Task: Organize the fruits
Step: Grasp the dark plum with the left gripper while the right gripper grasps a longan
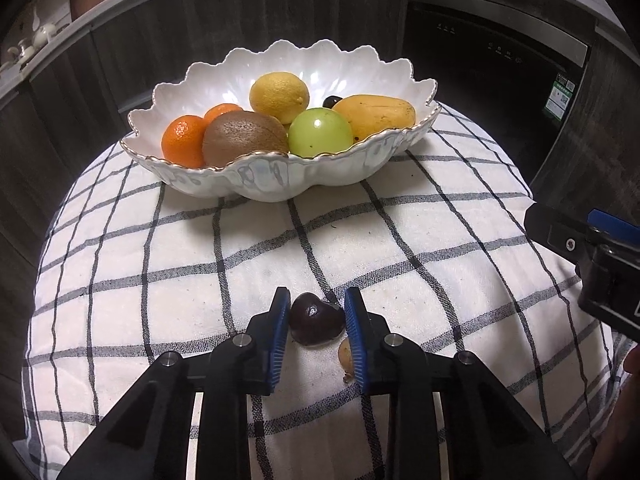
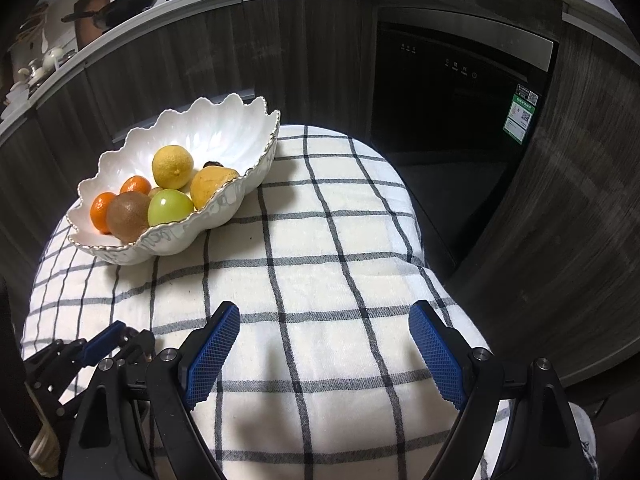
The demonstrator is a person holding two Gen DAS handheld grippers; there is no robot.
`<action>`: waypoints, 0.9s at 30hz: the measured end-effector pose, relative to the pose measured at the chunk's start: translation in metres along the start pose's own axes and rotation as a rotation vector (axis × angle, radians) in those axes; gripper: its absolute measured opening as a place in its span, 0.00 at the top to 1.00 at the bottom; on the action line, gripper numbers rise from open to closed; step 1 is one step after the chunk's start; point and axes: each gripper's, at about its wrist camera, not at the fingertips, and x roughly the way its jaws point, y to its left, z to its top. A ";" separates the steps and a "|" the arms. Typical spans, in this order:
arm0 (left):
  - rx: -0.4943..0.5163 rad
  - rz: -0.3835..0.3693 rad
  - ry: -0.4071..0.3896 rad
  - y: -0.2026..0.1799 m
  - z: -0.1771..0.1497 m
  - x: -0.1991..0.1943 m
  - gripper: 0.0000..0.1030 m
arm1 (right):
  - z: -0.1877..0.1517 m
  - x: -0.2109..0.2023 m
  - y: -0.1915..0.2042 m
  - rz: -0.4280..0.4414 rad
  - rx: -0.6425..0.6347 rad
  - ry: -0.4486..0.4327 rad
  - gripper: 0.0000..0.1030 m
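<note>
Your left gripper (image 1: 317,322) is clamped on the dark chestnut (image 1: 316,324), which sits on the checked cloth (image 1: 160,280) near you, well apart from the white bowl (image 1: 280,184) of fruit; lift it straight up and mind the small tan nut (image 1: 345,356) touching the right pad. That hand tilts steeply down toward the cloth, while your right gripper (image 2: 324,344) hangs over bare cloth, jaws wide apart and empty

Nothing is legible: the green-and-white sticker (image 2: 521,115) on the dishwasher (image 2: 460,92), far beyond the fingers, carries QR codes and unreadably small print.
</note>
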 end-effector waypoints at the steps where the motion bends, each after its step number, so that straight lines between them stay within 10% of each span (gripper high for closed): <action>1: 0.000 -0.001 0.000 0.000 0.000 0.000 0.73 | 0.000 0.000 0.000 0.000 0.000 -0.001 0.15; 27: -0.076 0.097 -0.080 0.074 -0.027 -0.061 0.73 | -0.025 -0.024 0.083 0.120 -0.176 -0.010 0.15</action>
